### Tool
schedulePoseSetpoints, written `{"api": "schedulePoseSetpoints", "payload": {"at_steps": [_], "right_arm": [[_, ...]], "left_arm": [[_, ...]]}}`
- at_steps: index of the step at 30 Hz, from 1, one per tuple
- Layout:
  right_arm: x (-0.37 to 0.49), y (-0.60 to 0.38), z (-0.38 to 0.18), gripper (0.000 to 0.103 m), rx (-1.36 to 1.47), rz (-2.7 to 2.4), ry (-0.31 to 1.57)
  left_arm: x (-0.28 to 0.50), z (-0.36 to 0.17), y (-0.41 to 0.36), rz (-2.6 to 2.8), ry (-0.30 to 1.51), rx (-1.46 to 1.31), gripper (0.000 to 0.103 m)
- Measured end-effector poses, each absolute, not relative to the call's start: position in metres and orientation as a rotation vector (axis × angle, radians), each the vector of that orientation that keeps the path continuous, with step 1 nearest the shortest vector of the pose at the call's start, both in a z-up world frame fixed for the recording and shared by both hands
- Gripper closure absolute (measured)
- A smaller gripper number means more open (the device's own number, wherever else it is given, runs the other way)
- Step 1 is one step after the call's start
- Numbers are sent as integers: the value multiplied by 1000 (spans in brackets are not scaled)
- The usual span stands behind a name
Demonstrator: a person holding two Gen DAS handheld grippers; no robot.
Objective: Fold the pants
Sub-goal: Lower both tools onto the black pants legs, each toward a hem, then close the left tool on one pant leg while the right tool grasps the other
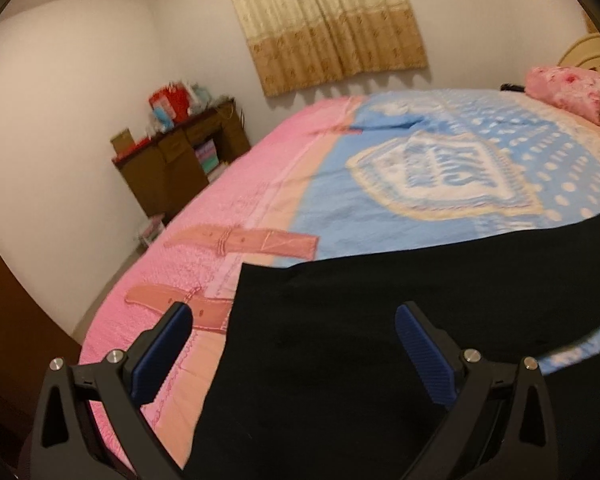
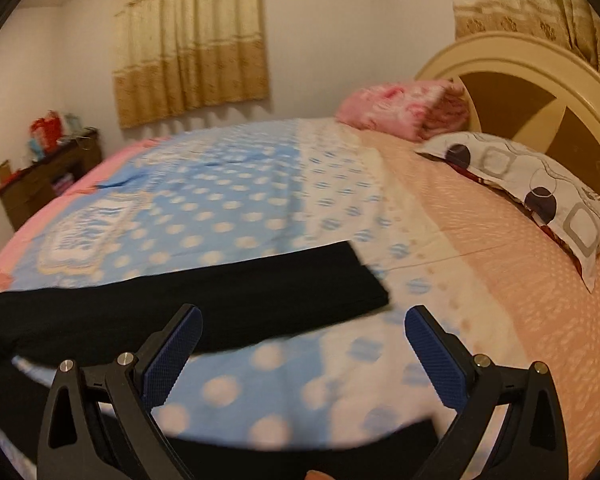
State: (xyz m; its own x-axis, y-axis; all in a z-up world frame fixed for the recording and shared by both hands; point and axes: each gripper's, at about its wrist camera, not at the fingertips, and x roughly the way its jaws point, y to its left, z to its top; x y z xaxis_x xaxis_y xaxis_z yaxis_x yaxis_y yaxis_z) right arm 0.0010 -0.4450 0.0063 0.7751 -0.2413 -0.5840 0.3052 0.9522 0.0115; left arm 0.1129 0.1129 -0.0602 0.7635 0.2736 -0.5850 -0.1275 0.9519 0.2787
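Pants: black pants [image 1: 400, 320] lie flat on the bed [image 1: 260, 184], on the blue dotted blanket [image 1: 440, 168] near the bed's near edge.
Left tongs: the left tongs [image 1: 292, 344] are spread wide and grip nothing; they hover over the pants' left end, the left pad over the pink sheet [image 1: 172, 248], the right pad over black cloth.
Right tongs: the right tongs [image 2: 304, 348] are likewise wide apart and empty, over blue blanket just beside the pants' near edge.
Left view only: the pants' straight left end crossing onto the pink sheet; a brown cabinet [image 1: 180, 160] by the wall.
Right view only: the pants' right end [image 2: 364, 280], squared off; a patterned pillow [image 2: 540, 196] and headboard [image 2: 540, 80].
Hard to make out: both views are motion-blurred; dark cloth at the right view's bottom edge is cut off; folds cannot be told.
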Motion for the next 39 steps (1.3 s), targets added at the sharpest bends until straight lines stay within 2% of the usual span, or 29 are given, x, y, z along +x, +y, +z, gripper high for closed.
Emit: {"api": "schedulePoseSetpoints", "payload": {"at_steps": [9,11,13,23,30,32,34,37,38,39], "right_arm": [[98,-529,-26,3,208,-328,738],[118,-545,-38,14,241,-306,780],[132,-550,-48,20,250,-298,815],[175,-563,-80,20,203,-268,921],[179,-563,-85,21,183,-272,913],[181,-564,-85,25,183,-267,916],[181,-565,-85,28,182,-261,919],[180,-564,-85,35,177,-248,915],[180,-563,-85,40,177,-245,914],[179,-563,-85,44,178,-238,912]], "left_arm": [[177,-83,165,268,798,143,0],[187,-89,175,280,820,134,0],[198,-96,187,279,850,110,0],[221,-122,206,231,935,37,0],[231,-123,219,213,941,17,1],[239,-121,223,201,937,-4,1],[246,-125,223,177,962,-12,12],[254,-133,218,158,990,4,17],[256,-133,216,155,983,9,20],[256,-132,215,144,981,7,29]]}}
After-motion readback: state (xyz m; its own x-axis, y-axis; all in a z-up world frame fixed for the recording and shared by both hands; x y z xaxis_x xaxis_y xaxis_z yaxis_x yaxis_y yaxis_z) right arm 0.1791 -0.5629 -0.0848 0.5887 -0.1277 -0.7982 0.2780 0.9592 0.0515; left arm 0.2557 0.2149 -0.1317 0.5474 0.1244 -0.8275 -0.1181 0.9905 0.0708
